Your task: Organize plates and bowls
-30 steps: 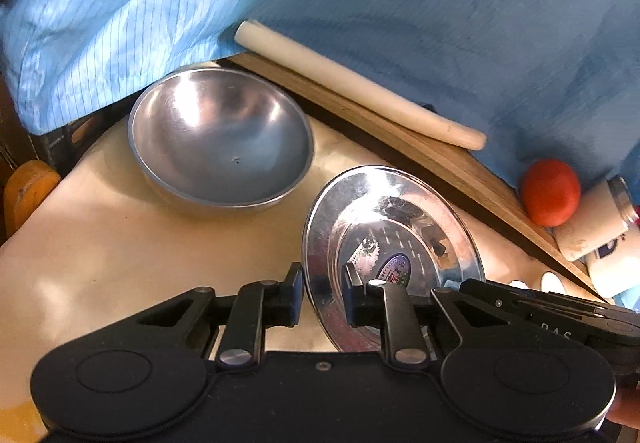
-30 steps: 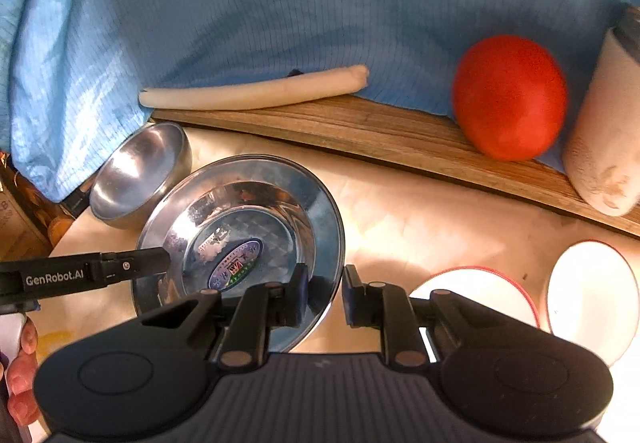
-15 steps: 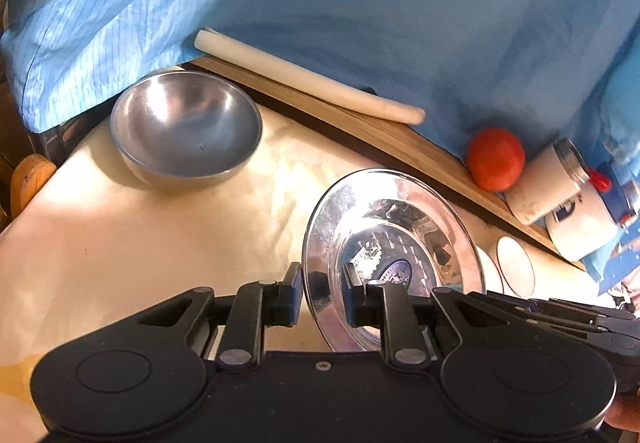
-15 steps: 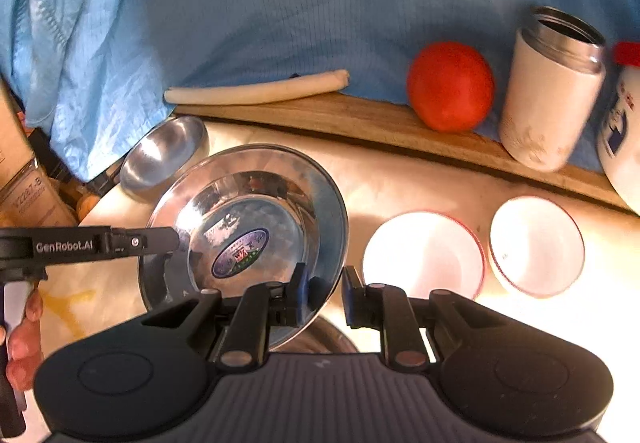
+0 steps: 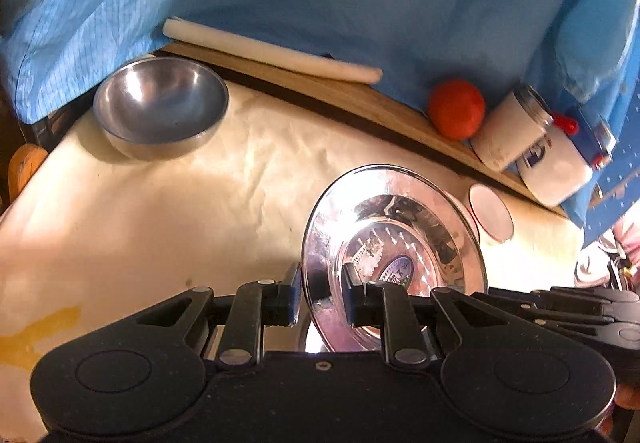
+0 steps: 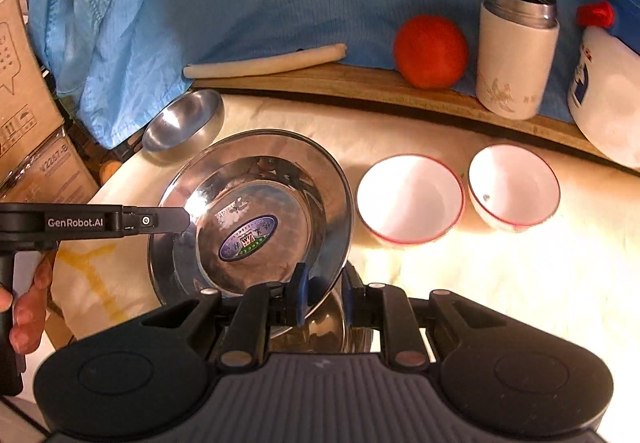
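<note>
Steel plate pinched at opposite rims by left gripper and right gripper; bare tablecloth leftward; white bowls just beside right rim.

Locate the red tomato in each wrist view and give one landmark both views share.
Left wrist view: the red tomato sits upper right, on the wooden board, just left of the white steel-rimmed canister.
Right wrist view: the tomato sits upper centre-right, on the same board, left of the canister.
Shared landmark: the white stick lying along the board.
</note>
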`<action>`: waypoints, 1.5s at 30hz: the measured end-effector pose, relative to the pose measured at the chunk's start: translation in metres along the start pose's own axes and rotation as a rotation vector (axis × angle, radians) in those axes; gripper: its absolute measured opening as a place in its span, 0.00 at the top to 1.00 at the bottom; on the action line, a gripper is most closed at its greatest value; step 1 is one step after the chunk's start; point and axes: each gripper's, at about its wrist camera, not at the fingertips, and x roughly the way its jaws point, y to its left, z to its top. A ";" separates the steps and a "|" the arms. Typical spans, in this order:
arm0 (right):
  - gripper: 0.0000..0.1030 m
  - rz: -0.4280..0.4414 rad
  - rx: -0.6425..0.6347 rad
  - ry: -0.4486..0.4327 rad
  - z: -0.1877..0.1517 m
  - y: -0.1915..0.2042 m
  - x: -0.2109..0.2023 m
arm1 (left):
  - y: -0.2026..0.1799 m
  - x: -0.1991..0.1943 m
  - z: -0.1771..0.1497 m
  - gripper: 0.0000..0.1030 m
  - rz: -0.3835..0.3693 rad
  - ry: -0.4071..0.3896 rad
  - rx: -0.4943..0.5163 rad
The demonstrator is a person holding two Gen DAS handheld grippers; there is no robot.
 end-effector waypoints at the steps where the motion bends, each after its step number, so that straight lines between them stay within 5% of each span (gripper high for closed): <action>1: 0.81 0.002 0.000 0.003 -0.002 -0.001 -0.001 | -0.001 -0.001 -0.002 0.80 -0.002 0.008 0.007; 25: 0.81 0.037 0.045 0.115 -0.030 -0.014 -0.004 | -0.012 0.005 -0.028 0.79 0.028 0.174 0.089; 45: 0.80 0.038 0.062 0.142 -0.027 -0.018 0.004 | -0.031 0.012 -0.028 0.77 0.096 0.211 0.179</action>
